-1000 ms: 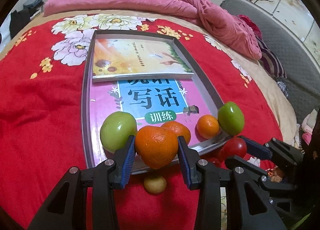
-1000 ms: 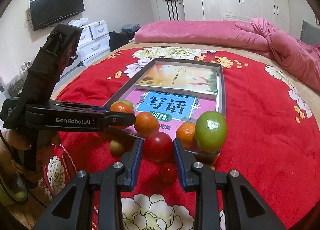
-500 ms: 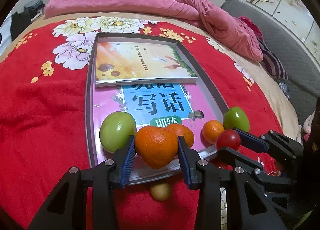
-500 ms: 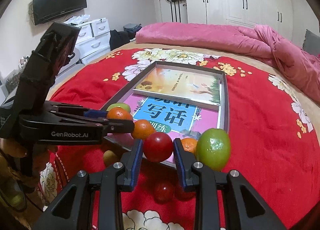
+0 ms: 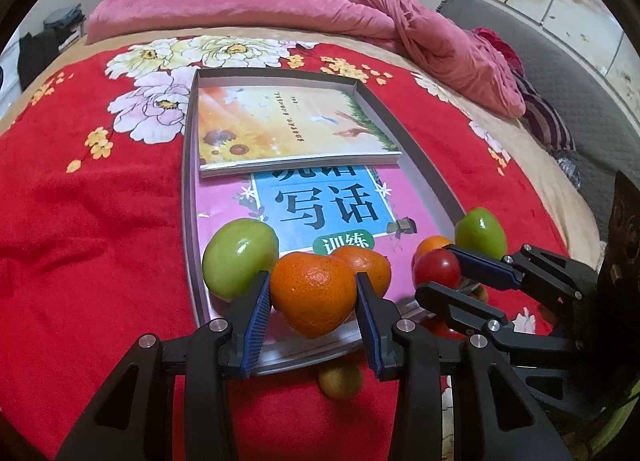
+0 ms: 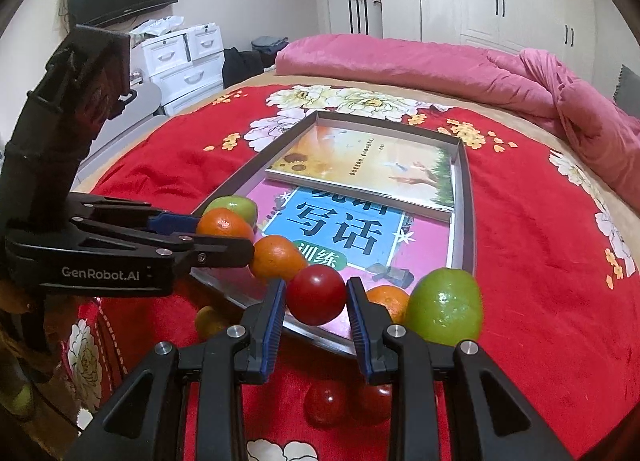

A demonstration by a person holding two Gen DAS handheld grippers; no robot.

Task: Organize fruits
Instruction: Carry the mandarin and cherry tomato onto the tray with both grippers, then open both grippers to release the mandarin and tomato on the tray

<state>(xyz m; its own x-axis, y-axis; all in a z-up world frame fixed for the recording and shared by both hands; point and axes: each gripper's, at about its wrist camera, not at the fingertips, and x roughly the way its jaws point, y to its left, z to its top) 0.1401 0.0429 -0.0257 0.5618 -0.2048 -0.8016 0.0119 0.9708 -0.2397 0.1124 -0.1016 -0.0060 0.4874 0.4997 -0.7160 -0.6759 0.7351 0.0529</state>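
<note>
My left gripper (image 5: 311, 281) is shut on a large orange (image 5: 314, 301), held over the near rim of the grey tray (image 5: 190, 189). My right gripper (image 6: 316, 287) is shut on a red tomato (image 6: 316, 295), also above the tray's near edge (image 6: 466, 221). In the tray's near end lie a green fruit (image 5: 240, 257), a small orange (image 5: 372, 265) and another small orange (image 6: 390, 299). A second green fruit (image 6: 446, 311) sits at the tray's near right corner. The left gripper (image 6: 240, 239) with its orange (image 6: 222, 223) shows at the left of the right wrist view.
Two books (image 5: 288, 129) fill the tray's far part. Two more tomatoes (image 6: 326, 401) and a small yellowish fruit (image 5: 340, 381) lie on the red flowered blanket (image 5: 80, 221) before the tray. A pink quilt (image 5: 280, 9) is heaped at the bed's far side.
The right gripper has carried the tomato forward from over the blanket to above the tray's near edge. The left gripper with its orange has kept still.
</note>
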